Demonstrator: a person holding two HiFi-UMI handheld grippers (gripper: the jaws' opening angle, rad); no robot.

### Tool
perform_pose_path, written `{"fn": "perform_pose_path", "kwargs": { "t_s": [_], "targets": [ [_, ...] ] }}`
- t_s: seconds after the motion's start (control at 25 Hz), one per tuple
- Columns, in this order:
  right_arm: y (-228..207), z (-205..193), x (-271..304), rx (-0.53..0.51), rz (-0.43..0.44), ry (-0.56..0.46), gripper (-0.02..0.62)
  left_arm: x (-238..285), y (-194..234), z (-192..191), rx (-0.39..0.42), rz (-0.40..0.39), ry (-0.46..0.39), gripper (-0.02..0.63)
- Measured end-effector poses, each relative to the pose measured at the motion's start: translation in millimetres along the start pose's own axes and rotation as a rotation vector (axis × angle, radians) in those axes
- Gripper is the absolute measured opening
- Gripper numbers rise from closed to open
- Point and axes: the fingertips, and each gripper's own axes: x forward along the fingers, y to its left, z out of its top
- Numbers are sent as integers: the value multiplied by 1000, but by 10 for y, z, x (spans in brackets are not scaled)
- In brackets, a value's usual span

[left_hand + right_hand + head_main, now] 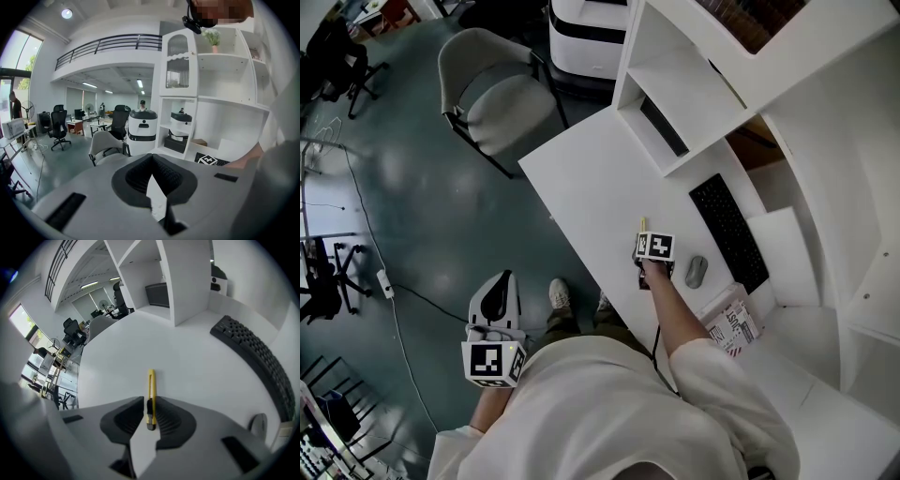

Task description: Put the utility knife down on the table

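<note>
A slim yellow utility knife (151,394) sits between the dark pads of my right gripper (150,405), which is shut on its rear part. Its front end points away from me, low over the white table (140,348). In the head view the right gripper (647,251) is at the middle of the table (581,187) under its marker cube, and only the knife's yellow tip (642,223) shows. My left gripper (499,296) hangs over the floor to the left of the table. In its own view the left gripper (151,161) is shut and holds nothing.
A black keyboard (727,230) lies to the right of the knife, with a grey mouse (697,272) beside it and a printed box (731,323) nearer me. White shelving (694,84) rises behind the table. A grey chair (492,94) stands at the table's far left corner.
</note>
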Motion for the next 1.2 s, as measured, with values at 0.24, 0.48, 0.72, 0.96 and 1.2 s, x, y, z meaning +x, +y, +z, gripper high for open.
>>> {"fn": "perform_pose_path", "kwargs": {
  "t_s": [0.24, 0.48, 0.72, 0.96, 1.2],
  "targets": [
    [14, -16, -8, -4, 4, 5, 87, -65, 19, -12, 0, 9, -6, 2],
    [20, -33, -30, -8, 4, 9, 89, -88, 34, 15, -3, 13, -11, 1],
    [7, -25, -88, -16, 4, -2, 87, -104, 11, 38, -1, 9, -20, 2],
    [-11, 29, -244, -27, 0, -33, 87, -134, -19, 83, 7, -5, -40, 0],
    [15, 160, -523, -39, 18, -98, 87, -157, -68, 165, 13, -23, -62, 0]
  ]
}}
